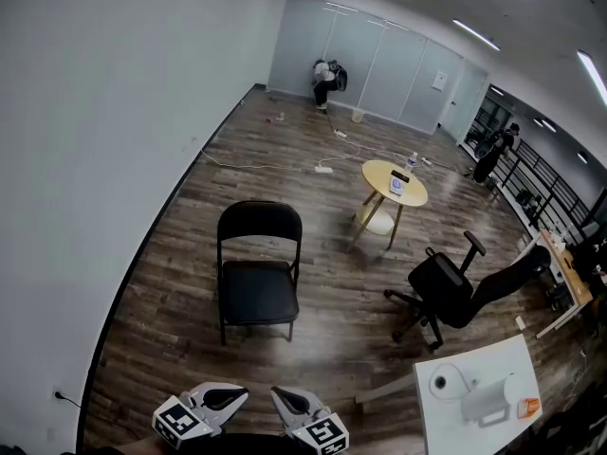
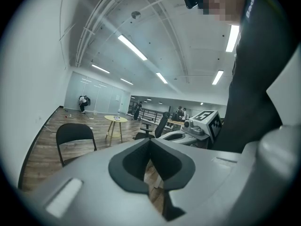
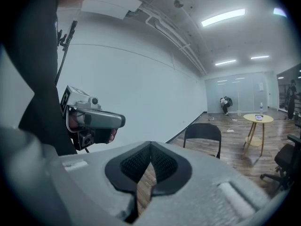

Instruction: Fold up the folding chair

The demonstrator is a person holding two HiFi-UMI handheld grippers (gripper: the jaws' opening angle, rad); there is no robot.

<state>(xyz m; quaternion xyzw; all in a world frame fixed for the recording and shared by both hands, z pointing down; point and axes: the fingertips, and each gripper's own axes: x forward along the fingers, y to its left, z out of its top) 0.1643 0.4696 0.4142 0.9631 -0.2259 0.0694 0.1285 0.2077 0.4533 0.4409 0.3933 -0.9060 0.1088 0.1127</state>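
One folding chair (image 1: 258, 268), one office chair (image 1: 453, 290) and one round table (image 1: 394, 180) stand on the floor (image 1: 190, 254). Two grippers show, the left gripper (image 1: 237, 396) and the right gripper (image 1: 282, 398). Two people (image 1: 325, 79) appear.

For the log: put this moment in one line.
folding chair: unfolded, untouched | left gripper: shut, empty | right gripper: shut, empty

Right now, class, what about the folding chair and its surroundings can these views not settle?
- Folding chair hinges and locks: too small in the head view.
- Its seat and legs: mostly behind the left gripper in that gripper's view.
- Objects on the round table: too small to identify.
- White desk: cut off by the head view's lower edge.
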